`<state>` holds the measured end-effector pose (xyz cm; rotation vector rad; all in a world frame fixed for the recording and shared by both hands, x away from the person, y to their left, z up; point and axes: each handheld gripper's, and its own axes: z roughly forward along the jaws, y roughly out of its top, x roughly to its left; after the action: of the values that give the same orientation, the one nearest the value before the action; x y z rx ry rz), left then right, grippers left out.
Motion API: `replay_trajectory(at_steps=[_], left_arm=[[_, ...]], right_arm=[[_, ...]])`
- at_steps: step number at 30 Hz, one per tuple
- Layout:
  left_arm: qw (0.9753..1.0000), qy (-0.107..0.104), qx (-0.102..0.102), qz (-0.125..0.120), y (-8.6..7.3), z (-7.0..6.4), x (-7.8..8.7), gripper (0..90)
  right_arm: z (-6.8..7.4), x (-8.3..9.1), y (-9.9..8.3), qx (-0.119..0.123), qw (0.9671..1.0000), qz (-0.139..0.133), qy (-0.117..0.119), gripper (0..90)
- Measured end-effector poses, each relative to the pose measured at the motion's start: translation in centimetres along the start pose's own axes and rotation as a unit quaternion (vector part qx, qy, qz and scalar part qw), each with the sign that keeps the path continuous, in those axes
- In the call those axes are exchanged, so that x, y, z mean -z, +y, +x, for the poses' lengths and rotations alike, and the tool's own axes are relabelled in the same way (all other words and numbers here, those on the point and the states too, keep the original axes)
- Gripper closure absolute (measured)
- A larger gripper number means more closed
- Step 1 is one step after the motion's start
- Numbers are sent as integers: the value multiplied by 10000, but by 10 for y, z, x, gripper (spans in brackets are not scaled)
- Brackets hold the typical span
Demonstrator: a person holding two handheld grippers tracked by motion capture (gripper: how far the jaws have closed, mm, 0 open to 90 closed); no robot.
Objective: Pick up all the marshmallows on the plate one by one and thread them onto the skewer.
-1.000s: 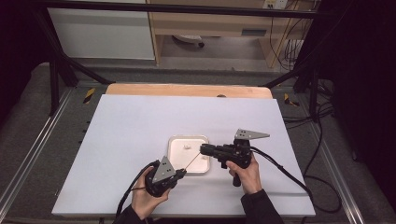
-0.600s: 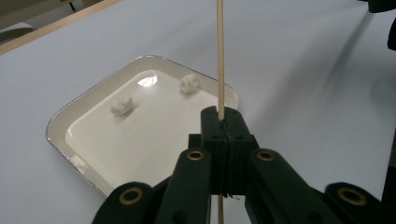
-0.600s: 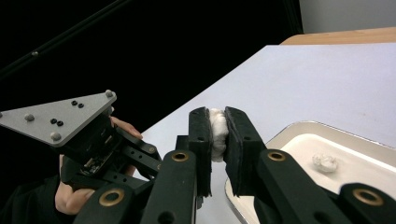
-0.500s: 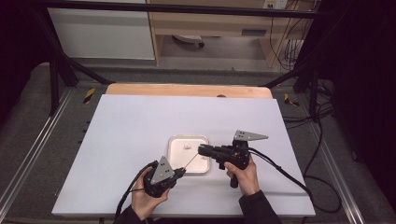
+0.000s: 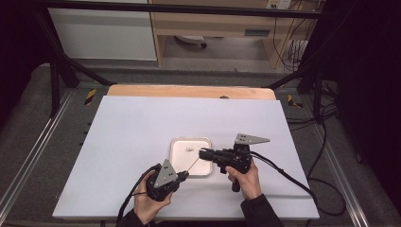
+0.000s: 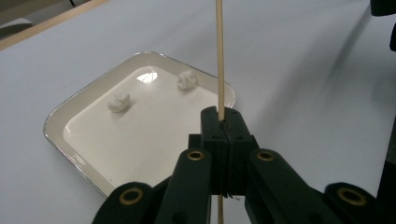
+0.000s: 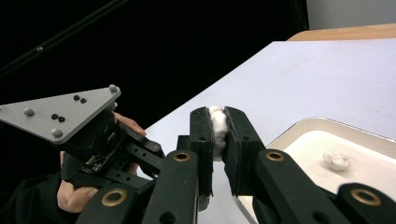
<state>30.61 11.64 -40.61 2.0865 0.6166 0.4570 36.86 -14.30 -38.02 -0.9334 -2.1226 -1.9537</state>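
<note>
A cream square tray [image 5: 176,142] lies at the middle of the white table. In the left gripper view two small white lumps [image 6: 119,101] [image 6: 187,80] rest in the tray [image 6: 140,140]. My left gripper [image 6: 221,122] is shut on a thin wooden skewer [image 6: 219,56] that points up and away over the tray's corner. From above, the left gripper [image 5: 185,175] sits at the tray's near edge, and the skewer [image 5: 193,165] slants toward the right gripper [image 5: 203,153]. My right gripper [image 7: 216,126] is shut on another white lump [image 7: 216,117], held above the tray's right side.
The white table top [image 5: 118,142] has a wooden strip [image 5: 189,91] along its far edge. Black cables [image 5: 283,172] trail from both grippers toward the near edge. Metal frame rails [image 5: 61,75] stand around the table. One lump [image 7: 337,160] lies in the tray in the right gripper view.
My right gripper has edged a little left and nearer to the skewer's tip with the lump in it. The left gripper and skewer have hardly moved.
</note>
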Motion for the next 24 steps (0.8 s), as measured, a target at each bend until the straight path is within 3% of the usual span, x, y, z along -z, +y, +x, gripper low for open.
replay_trajectory(at_steps=[24], left_arm=[[9999, 61, 91, 49, 2, 0, 3, 891]], right_arm=[[3, -4, -8, 62, 10000, -31, -60, 827]])
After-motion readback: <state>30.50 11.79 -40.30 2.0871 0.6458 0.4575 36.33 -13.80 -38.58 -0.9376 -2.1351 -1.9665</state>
